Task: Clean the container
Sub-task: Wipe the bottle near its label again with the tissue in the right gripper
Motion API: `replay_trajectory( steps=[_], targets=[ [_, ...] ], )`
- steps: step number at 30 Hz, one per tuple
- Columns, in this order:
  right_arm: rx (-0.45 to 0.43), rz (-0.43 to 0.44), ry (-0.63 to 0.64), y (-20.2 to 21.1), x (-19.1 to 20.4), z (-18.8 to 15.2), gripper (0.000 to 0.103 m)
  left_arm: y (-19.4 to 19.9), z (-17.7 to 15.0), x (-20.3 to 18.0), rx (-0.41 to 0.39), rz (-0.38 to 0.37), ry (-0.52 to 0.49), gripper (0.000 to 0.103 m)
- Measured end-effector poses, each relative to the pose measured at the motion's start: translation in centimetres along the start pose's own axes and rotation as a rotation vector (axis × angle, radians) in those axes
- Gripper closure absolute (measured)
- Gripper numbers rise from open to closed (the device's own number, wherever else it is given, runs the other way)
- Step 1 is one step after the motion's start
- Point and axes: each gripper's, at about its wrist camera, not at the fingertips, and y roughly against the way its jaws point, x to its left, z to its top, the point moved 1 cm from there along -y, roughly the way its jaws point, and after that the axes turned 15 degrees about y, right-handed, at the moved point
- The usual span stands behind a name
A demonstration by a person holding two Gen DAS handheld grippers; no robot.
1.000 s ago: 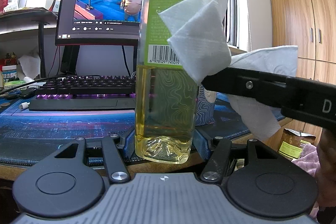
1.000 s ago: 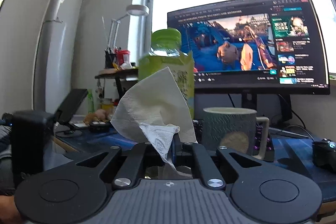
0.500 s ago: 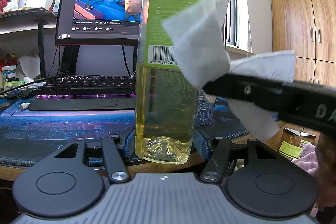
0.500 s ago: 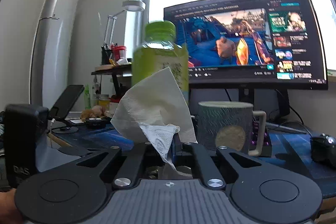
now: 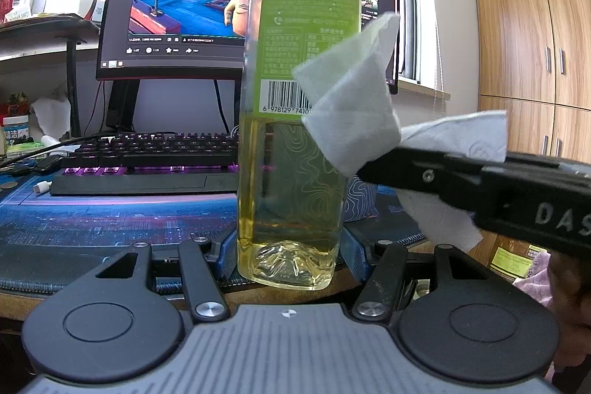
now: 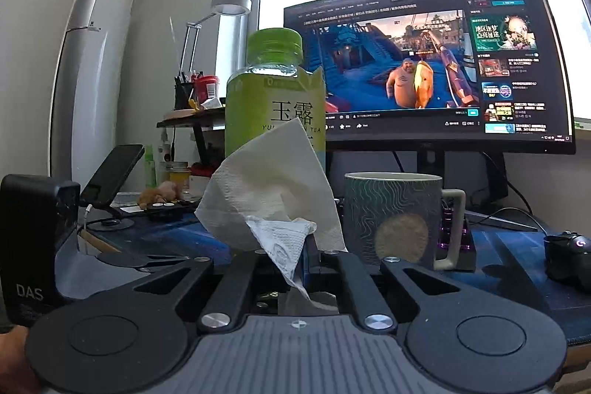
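The left gripper (image 5: 288,246) is clamping the green tea bottle (image 5: 295,120) low on its body, just above the base, and holding it upright above the near edge of the desk mat (image 5: 92,220), in front of the keyboard (image 5: 147,157). The bottle is about half full of yellow tea and its green cap (image 6: 275,45) is on. The right gripper (image 6: 291,255) is pinching a white paper tissue (image 6: 273,194), with its jaws closed down tight on the folded middle, so that a loose peak is standing up and pointing at the bottle.

In the left wrist view the tissue (image 5: 351,109) is lying against the right side of the bottle, over the lower edge of the green label (image 5: 310,24) and the barcode; whether it is really pressing there or only overlapping I cannot tell for sure.

The step in hand looks like wiping the bottle's side. To do it well, the right hand should be pushing the folded, thicker part of the tissue onto the plastic rather than the floppy tip, which will only brush. Strokes should be running along the bottle's length, label down to clear wall. The left grip needs to be staying firm, since sideways pressure could be tipping the bottle in the jaws. The patterned mug (image 6: 395,216) is standing just beside the bottle, so the wiping hand should be keeping clear of it.
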Motion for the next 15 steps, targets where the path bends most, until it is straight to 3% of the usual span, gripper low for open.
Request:
replay_trajectory(
  steps=[8,15],
  targets=[
    [-0.040,0.019,0.023,0.67,0.77,0.99,0.097,0.01,0.00,0.04,-0.001,-0.001,0.004,0.042],
    [-0.024,0.015,0.002,0.36,0.29,0.39,0.097,0.01,-0.04,0.06,-0.003,-0.001,0.004,0.042]
  ],
)
